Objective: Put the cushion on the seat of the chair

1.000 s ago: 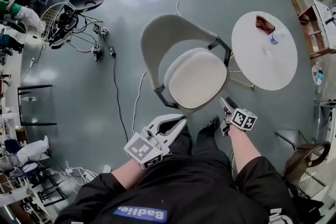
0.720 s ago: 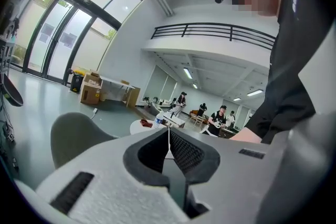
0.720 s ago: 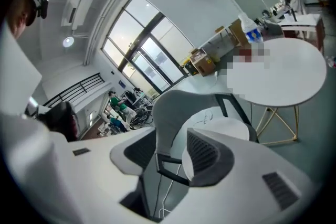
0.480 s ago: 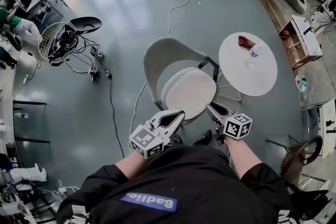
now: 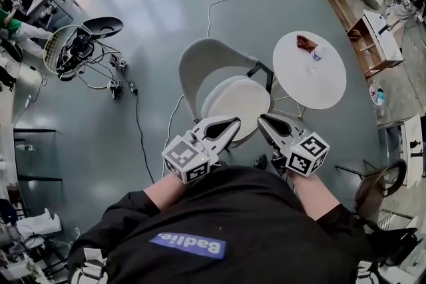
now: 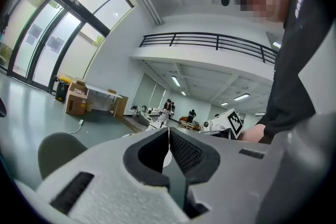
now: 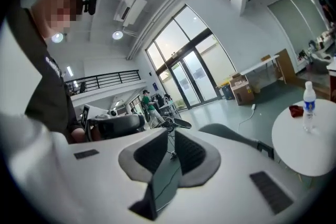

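Observation:
The off-white cushion (image 5: 238, 103) lies flat on the seat of the grey chair (image 5: 206, 56), with nothing touching it. Both grippers hang in front of my body, short of the seat's near edge. My left gripper (image 5: 232, 122) is shut, its tips meeting with nothing between them. My right gripper (image 5: 264, 121) has just been closing; a thin gap still shows between its pads and it holds nothing. The chair's back (image 6: 58, 152) shows low in the left gripper view, and the chair's back (image 7: 231, 134) also appears in the right gripper view.
A round white table (image 5: 326, 86) stands right of the chair with a water bottle (image 5: 318, 52) and a reddish-brown thing (image 5: 305, 42) on it. Cables (image 5: 136, 116) cross the floor at left, by a wire basket of gear (image 5: 73, 50). A wicker chair (image 5: 376, 193) is at lower right.
Both grippers have risen and come back from the chair, the right one more. The right gripper's jaws have narrowed. The cushion has stayed on the seat.

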